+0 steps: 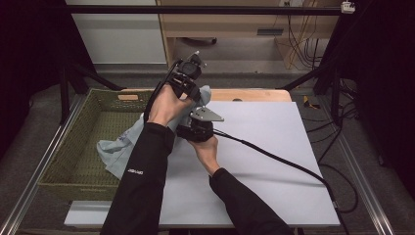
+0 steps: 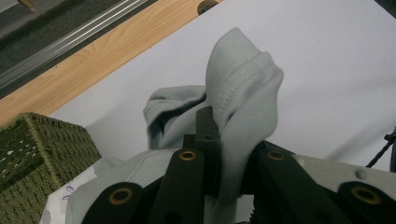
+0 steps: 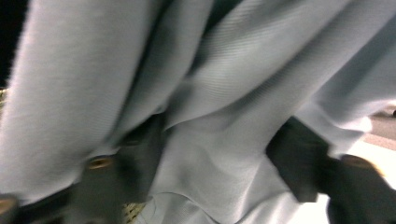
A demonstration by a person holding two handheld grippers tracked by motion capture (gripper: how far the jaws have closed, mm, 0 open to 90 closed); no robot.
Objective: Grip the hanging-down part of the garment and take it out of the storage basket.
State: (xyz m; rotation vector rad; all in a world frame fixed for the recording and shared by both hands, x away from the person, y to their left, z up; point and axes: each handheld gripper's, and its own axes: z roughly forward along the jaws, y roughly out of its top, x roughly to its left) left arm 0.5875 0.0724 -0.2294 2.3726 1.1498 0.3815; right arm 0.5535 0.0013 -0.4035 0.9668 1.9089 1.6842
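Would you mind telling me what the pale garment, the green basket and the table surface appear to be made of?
The pale garment looks like soft knitted fabric, matte, with fine ribbing and a stitched hem. The green basket seems woven from cord or fibre, given its coarse plaited texture. The table appears to be light wood with visible grain, covered by a smooth white sheet, possibly paper or plastic.

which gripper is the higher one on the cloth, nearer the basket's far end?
The left gripper: it pinches the pale grey-blue cloth garment higher up, beside the woven green basket. The right gripper sits lower, under its grey plate.
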